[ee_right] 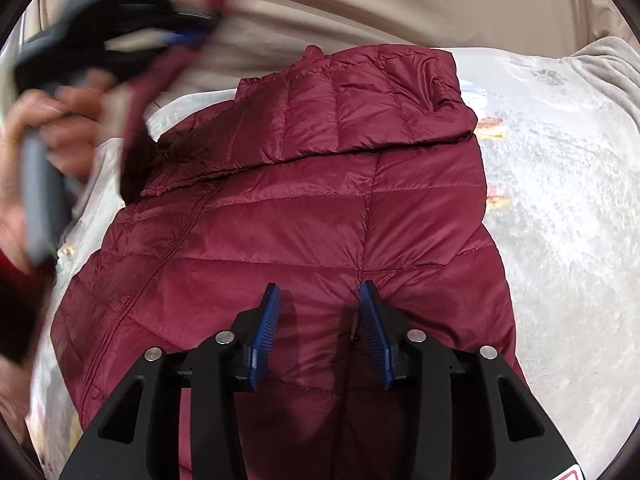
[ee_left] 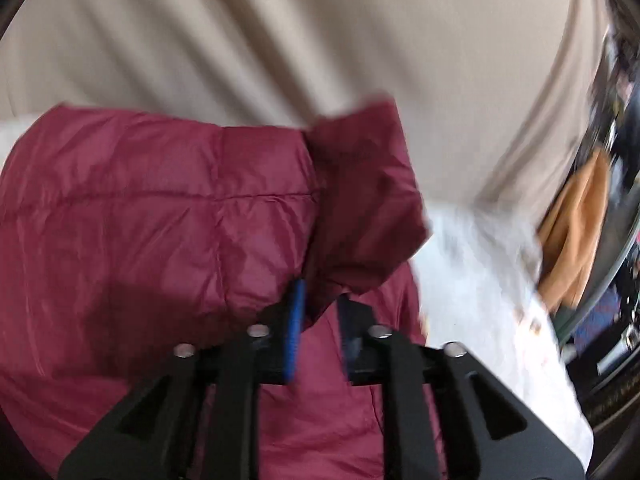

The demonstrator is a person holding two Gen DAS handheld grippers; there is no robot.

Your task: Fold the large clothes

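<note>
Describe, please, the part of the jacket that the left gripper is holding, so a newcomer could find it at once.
Start from the maroon quilted jacket spread on the pale blanket. At its left edge one strip of maroon fabric rises off the blanket into the left gripper. It alone is lifted; the rest lies flat.

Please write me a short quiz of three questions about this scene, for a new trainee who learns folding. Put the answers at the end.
1. True or false: the right gripper is shut on the dark red quilted puffer jacket.
2. Multiple choice: what does the left gripper hold? A) a corner of the white fleece blanket; B) a part of the jacket, lifted; C) nothing.
3. Fill in: the jacket lies on the blanket, and behind both there is a ____ fabric backdrop.

Key:
1. False. Its jaws stand open above the jacket.
2. B. A strip of the jacket hangs from it in the right wrist view.
3. Beige.
</note>
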